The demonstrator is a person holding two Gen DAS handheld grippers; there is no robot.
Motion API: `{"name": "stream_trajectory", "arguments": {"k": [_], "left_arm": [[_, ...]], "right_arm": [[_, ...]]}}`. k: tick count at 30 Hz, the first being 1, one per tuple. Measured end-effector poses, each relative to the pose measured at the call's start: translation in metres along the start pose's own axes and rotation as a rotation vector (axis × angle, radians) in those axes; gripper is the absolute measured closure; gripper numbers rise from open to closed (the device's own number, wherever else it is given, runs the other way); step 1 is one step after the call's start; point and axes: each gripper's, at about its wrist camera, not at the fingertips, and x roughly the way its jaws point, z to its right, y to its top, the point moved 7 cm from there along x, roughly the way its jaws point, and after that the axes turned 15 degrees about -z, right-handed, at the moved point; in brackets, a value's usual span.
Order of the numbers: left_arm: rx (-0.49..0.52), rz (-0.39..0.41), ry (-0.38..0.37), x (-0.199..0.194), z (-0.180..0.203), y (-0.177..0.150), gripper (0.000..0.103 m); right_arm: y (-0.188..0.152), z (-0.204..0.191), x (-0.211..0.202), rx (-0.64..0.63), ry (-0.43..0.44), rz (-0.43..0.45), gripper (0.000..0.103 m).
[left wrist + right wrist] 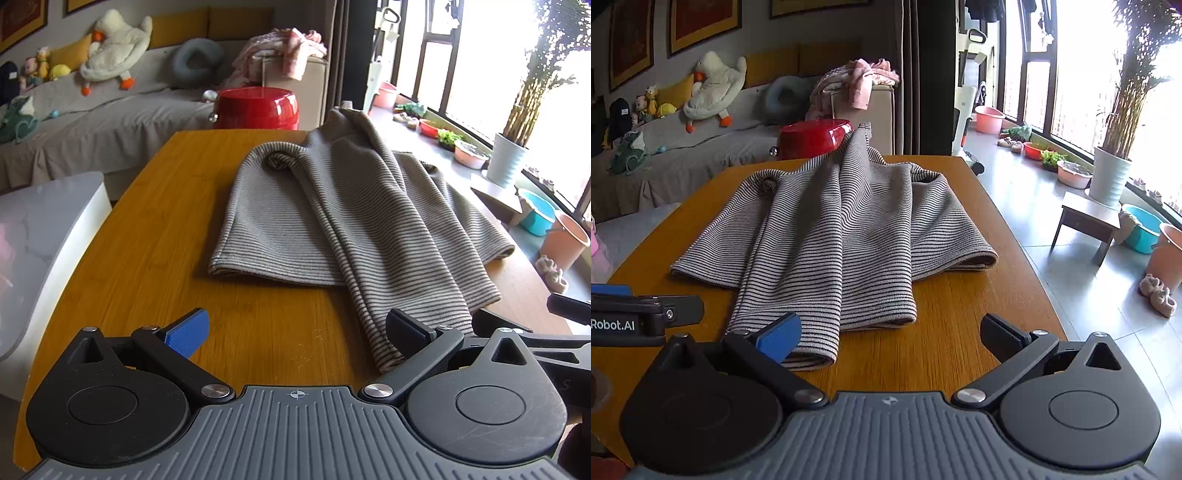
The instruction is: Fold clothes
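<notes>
The striped garment (831,236) lay on the wooden surface (953,332), its long axis running away from the tongs toward the far edge. Both left tongs (295,332) and right tongs (890,334) stood spread, pinching nothing.

Left wrist view: fisheye on left gripper (295,334), low over near edge of wooden table (155,229), tilted down, facing along table toward sofa (110,122) and window (480,74). Striped garment (332,214) close, right of centre.

Right wrist view: fisheye on right gripper (890,338), same near edge, tilted down, same heading. Garment centred; left gripper at left border.

Shared: table, garment, red basin (258,107), sofa with goose toy (114,48), window, potted plant (509,158).
</notes>
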Motion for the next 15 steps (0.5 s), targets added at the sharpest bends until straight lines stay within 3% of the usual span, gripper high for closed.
{"name": "stream_trajectory", "arguments": {"k": [15], "left_arm": [[0.019,0.0,-0.001,0.0,0.0021,0.0027,0.0]], "right_arm": [[0.0062,-0.0025,0.0016,-0.006,0.003,0.003,0.0]]}}
